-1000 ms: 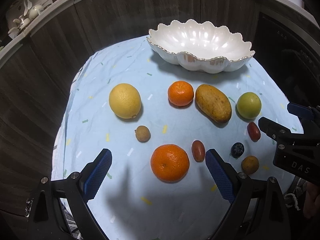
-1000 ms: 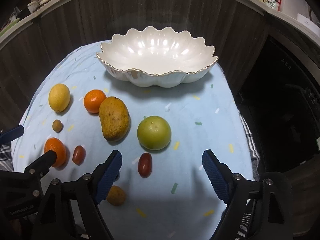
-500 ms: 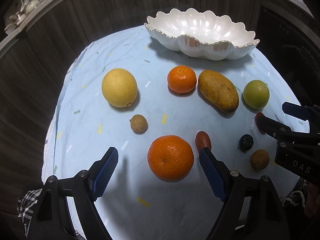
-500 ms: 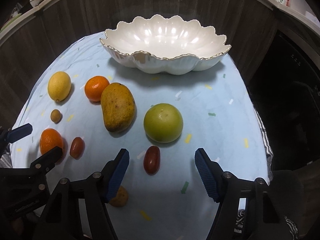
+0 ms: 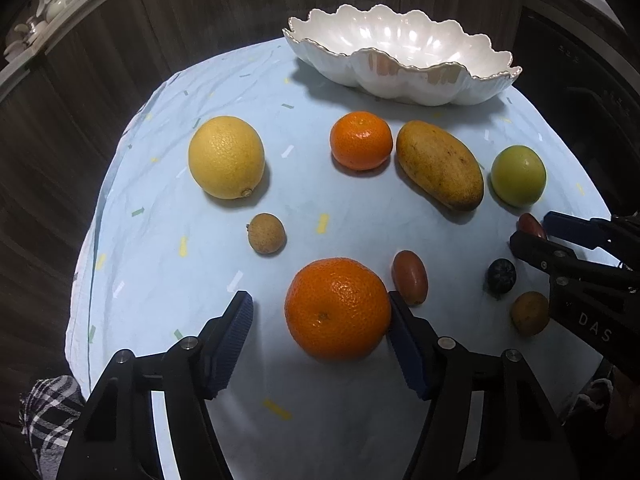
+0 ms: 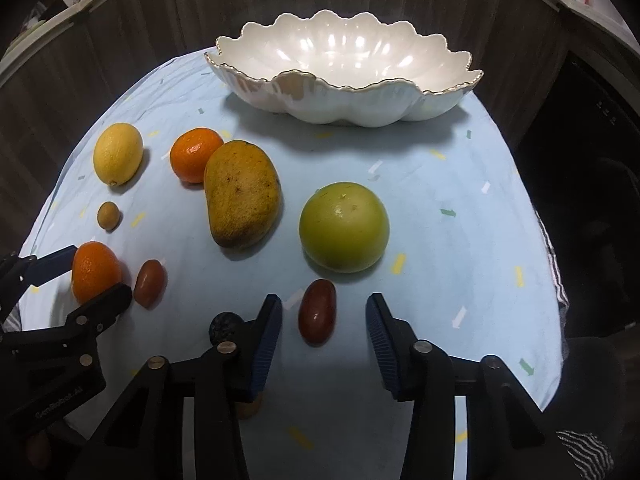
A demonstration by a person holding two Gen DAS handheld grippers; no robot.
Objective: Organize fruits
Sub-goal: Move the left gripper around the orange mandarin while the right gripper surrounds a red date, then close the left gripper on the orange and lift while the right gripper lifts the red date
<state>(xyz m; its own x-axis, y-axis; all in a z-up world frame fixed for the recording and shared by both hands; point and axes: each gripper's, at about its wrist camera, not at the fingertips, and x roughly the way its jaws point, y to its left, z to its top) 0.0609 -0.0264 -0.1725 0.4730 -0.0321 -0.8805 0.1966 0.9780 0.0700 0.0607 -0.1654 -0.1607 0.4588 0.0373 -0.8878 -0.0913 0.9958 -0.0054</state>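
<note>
My left tongs [image 5: 320, 334] wide, straddling big orange [image 5: 338, 308]; right tongs [image 6: 324, 330] wide around upright-lying date [image 6: 317, 312].

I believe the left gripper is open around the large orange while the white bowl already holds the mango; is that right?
Not quite: the white bowl holds nothing, and the mango lies on the cloth, as the right wrist view shows. The left gripper is indeed open around the large orange.

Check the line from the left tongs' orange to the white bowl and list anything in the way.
The left tongs straddle the big orange. On the cloth, the small orange and the mango lie between it and the bowl; lifted over, nothing visible blocks it.
</note>
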